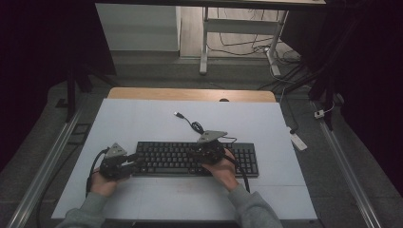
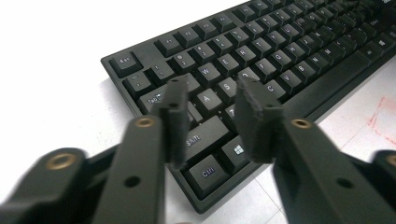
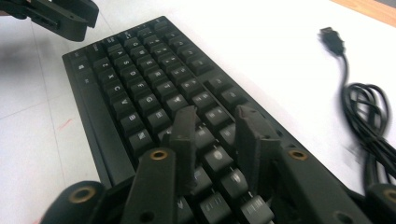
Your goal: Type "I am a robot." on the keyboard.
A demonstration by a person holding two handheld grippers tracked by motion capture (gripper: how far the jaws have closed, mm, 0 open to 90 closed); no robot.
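Observation:
A black keyboard (image 1: 190, 159) (image 2: 261, 51) (image 3: 140, 79) lies across the white mat, near its front. Its cable (image 1: 197, 127) (image 3: 369, 112) coils behind it and ends in a free USB plug (image 1: 178, 114) (image 3: 330, 37). My left gripper (image 1: 134, 159) (image 2: 210, 100) hovers over the keyboard's left end, above the Shift and A keys; its jaws stand apart with nothing between them. My right gripper (image 1: 196, 153) (image 3: 217, 123) hangs low over the keys right of the middle and points along the keyboard toward the left gripper (image 3: 60, 16). Its jaws stand apart too, gripping nothing.
The white mat (image 1: 142, 123) covers a wooden table whose bare edge (image 1: 190, 94) shows at the back. Metal rails (image 1: 52, 156) run along both sides. A white power strip (image 1: 298, 141) lies on the floor at the right, and desk legs with cables stand beyond.

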